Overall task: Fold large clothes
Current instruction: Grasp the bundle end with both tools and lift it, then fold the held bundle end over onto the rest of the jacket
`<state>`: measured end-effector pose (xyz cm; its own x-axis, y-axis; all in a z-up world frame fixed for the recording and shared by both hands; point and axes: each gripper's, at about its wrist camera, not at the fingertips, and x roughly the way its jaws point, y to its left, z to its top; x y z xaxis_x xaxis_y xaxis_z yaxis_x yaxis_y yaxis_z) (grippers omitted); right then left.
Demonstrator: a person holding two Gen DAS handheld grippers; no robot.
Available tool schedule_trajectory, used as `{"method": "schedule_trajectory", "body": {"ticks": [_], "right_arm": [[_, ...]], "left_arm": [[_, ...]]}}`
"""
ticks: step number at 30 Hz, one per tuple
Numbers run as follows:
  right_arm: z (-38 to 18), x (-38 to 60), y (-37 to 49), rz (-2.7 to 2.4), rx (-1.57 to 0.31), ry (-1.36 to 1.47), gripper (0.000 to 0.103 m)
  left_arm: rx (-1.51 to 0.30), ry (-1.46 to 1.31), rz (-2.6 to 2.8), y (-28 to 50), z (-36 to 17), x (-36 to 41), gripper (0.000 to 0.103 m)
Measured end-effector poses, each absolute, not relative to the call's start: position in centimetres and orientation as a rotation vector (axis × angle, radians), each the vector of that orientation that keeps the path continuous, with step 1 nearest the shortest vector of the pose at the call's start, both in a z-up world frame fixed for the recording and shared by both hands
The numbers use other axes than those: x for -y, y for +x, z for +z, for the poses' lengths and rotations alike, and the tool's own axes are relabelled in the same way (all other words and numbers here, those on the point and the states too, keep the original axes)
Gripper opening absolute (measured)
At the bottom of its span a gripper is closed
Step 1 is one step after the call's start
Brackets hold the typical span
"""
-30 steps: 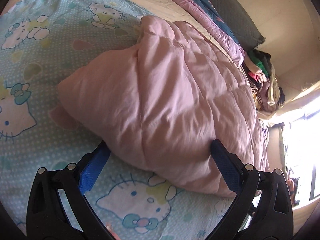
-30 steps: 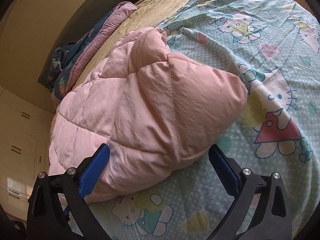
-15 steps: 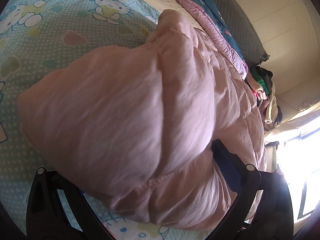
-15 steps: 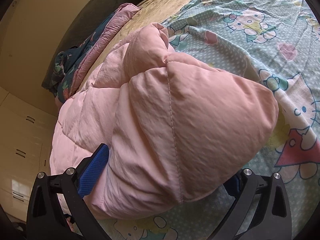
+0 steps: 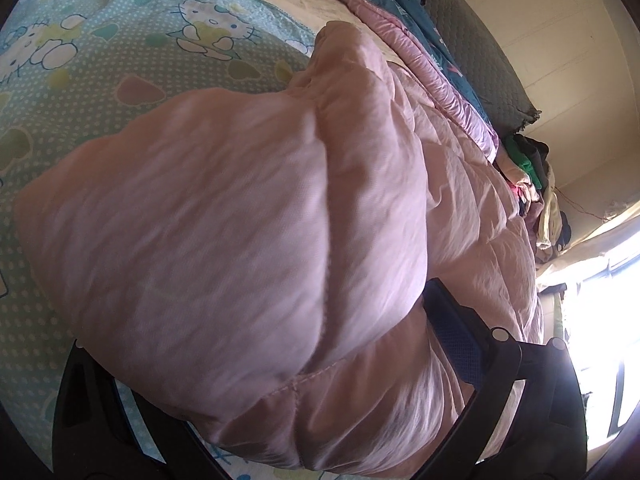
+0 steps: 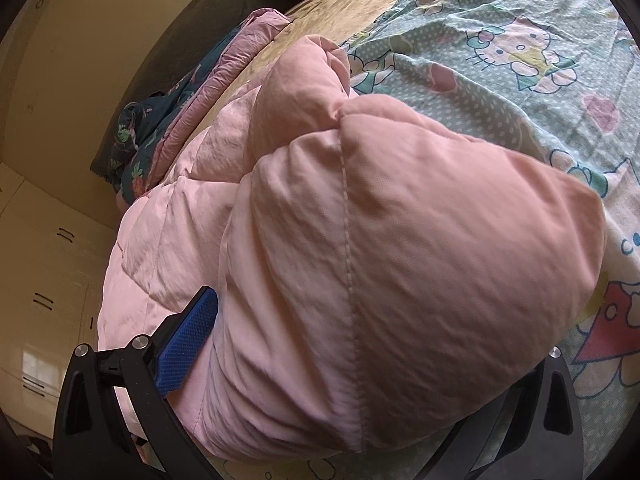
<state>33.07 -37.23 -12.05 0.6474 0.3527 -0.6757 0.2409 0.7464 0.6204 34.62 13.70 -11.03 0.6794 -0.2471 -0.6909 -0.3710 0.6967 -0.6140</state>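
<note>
A puffy pink quilted jacket lies folded on a bed with a light-blue Hello Kitty sheet. In the left wrist view my left gripper is wide open with the jacket's near edge bulging between its jaws; only the right blue pad shows, the left one is hidden under fabric. In the right wrist view the same jacket fills the open right gripper; its left blue pad shows, the right one is covered.
A floral dark-blue and pink quilt lies along the far side of the bed by a dark headboard. A pile of clothes sits near a bright window. Cream cabinets stand beside the bed.
Both grippers have moved forward onto the jacket, so its edge now sits between their open jaws and hides one pad on each. The jaws have stayed wide open.
</note>
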Motion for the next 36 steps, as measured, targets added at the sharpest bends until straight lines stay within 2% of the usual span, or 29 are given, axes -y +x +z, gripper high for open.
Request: {"method": "schedule_trajectory", "body": {"ticks": [2, 7, 13, 22, 36], "right_arm": [[-11.9, 37.1, 33.2, 0.087, -0.887, 0.745, 0.095], [-10.7, 36.5, 33.2, 0.132, -0.866, 0.675, 0.072], [-8.8, 35.1, 33.1, 0.160, -0.829, 0.545, 0.049], [-7.3, 33.4, 33.3, 0.149, -0.809, 0.408, 0.039], [-3.7, 32.0, 31.5, 0.164, -0.737, 0.266, 0.032]], "left_arm": [[-0.834, -0.805, 0.080, 34.5, -10.8, -13.5, 0.088], [-0.812, -0.715, 0.082, 34.6, -9.3, -12.6, 0.063], [-0.796, -0.604, 0.069, 35.0, -7.3, -11.5, 0.044], [-0.782, -0.532, 0.060, 34.7, -6.1, -10.7, 0.034], [-0.748, -0.454, 0.038, 33.3, -3.2, -10.1, 0.029]]}}
